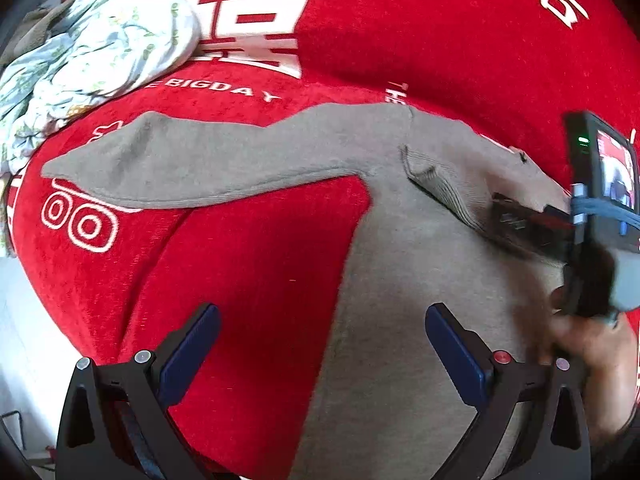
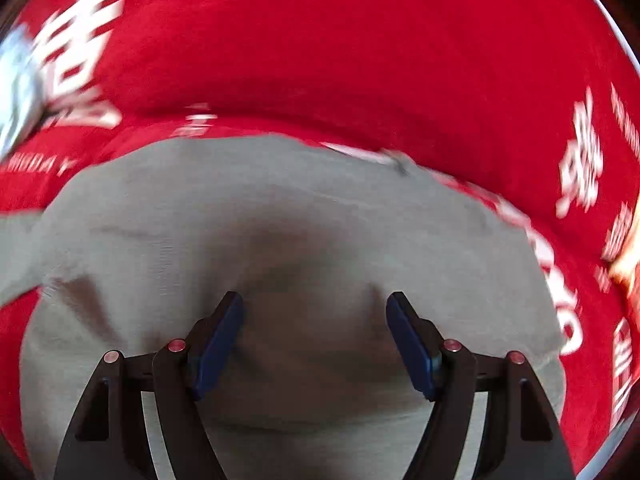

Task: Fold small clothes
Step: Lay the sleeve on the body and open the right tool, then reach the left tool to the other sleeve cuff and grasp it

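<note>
A small grey long-sleeved top [image 1: 400, 280] lies flat on the red cover. Its left sleeve [image 1: 200, 160] stretches out to the left, and a ribbed cuff [image 1: 432, 184] is folded over the body. My left gripper [image 1: 322, 312] hangs open above the garment's left edge, with nothing between its blue pads. In the right wrist view my right gripper [image 2: 314, 300] stands open just over the grey top [image 2: 280, 208], with only flat cloth below. In the left wrist view the right gripper [image 1: 516, 220] is blurred beside the cuff, and a hand [image 1: 580, 340] holds it.
A red cover [image 1: 440, 20] with white lettering spreads under everything and rises into a cushion at the back [image 2: 320, 40]. A crumpled floral cloth [image 1: 100, 40] is piled at the far left, blurred in the right wrist view [image 2: 16, 92]. Pale floor shows at the lower left.
</note>
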